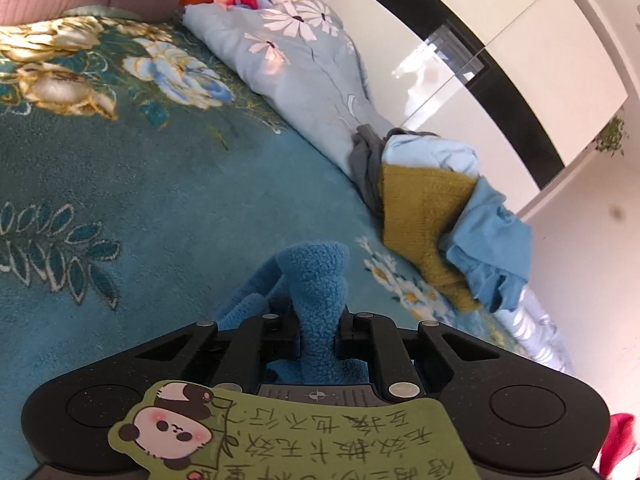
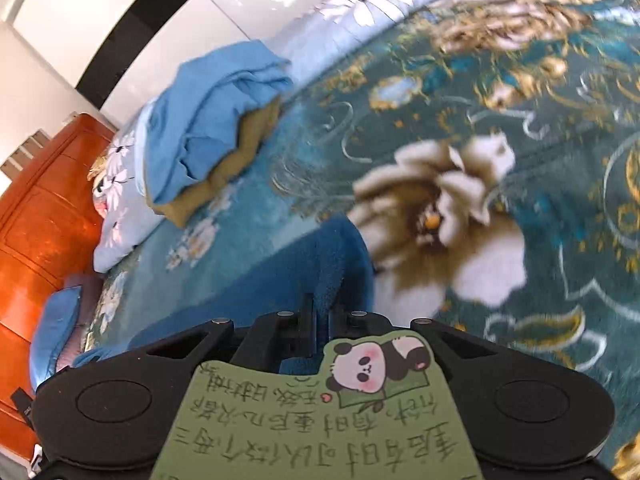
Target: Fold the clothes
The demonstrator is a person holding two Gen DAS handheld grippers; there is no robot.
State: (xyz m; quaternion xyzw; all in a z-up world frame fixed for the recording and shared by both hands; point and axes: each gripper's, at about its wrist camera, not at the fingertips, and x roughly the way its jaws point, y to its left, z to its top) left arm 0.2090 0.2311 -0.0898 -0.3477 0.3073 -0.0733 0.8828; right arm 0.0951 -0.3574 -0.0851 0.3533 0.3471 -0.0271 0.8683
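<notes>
A blue fleece garment point(image 1: 316, 280) is pinched in my left gripper point(image 1: 318, 340), whose jaws are shut on a bunched fold of it above the teal floral bedspread point(image 1: 160, 180). My right gripper point(image 2: 322, 320) is shut on another part of the same blue fleece garment point(image 2: 320, 264), which stretches away to the lower left. A pile of other clothes lies by the bed's edge: a mustard knit point(image 1: 420, 216), a light blue top point(image 1: 492, 252) and a grey piece point(image 1: 366, 160). The pile also shows in the right wrist view point(image 2: 208, 120).
A pale blue daisy quilt point(image 1: 296, 64) lies rolled along the bed's far side. A white and black wardrobe point(image 1: 500, 48) stands behind it. An orange wooden headboard point(image 2: 44, 220) and a blue pillow point(image 2: 52, 332) are at the bed's end.
</notes>
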